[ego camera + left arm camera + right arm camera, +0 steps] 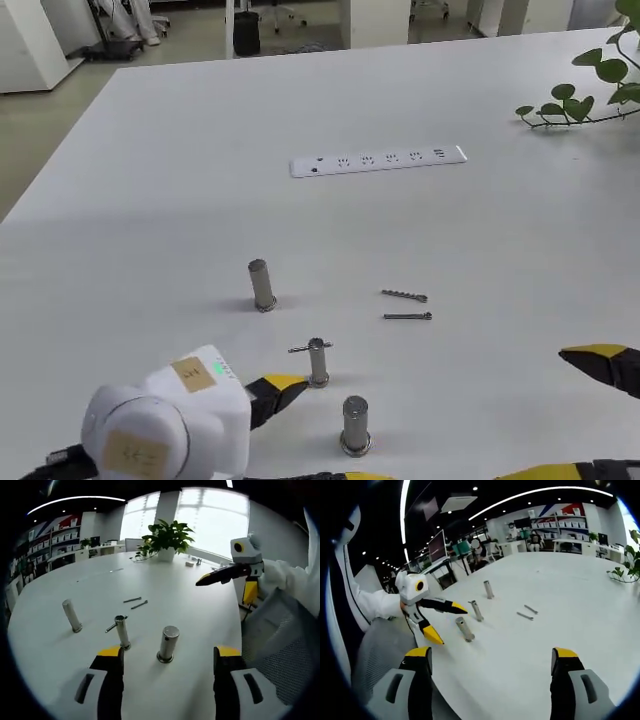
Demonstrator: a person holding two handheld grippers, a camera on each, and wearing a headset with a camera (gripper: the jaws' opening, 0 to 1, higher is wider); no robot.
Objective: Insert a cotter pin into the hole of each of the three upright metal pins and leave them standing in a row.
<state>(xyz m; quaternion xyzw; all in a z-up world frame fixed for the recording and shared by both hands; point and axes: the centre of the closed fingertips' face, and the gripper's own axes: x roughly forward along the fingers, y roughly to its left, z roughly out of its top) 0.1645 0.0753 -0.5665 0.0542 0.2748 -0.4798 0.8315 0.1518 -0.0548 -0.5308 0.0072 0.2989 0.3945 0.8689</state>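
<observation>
White table [150, 200]. Three metal pins upright in a slanting row: far-left pin [261, 285] bare; middle pin [318, 362] has a cotter pin [303, 349] through its top hole, sticking out left; near pin [355, 425] bare. Two loose cotter pins [404, 295] [407, 316] lie flat to the right, just apart.

Left gripper [169, 652]: jaws spread wide, empty, near pin just ahead between them. Right gripper [491, 653]: jaws spread wide, empty, at near right, well apart from the pins.
</observation>
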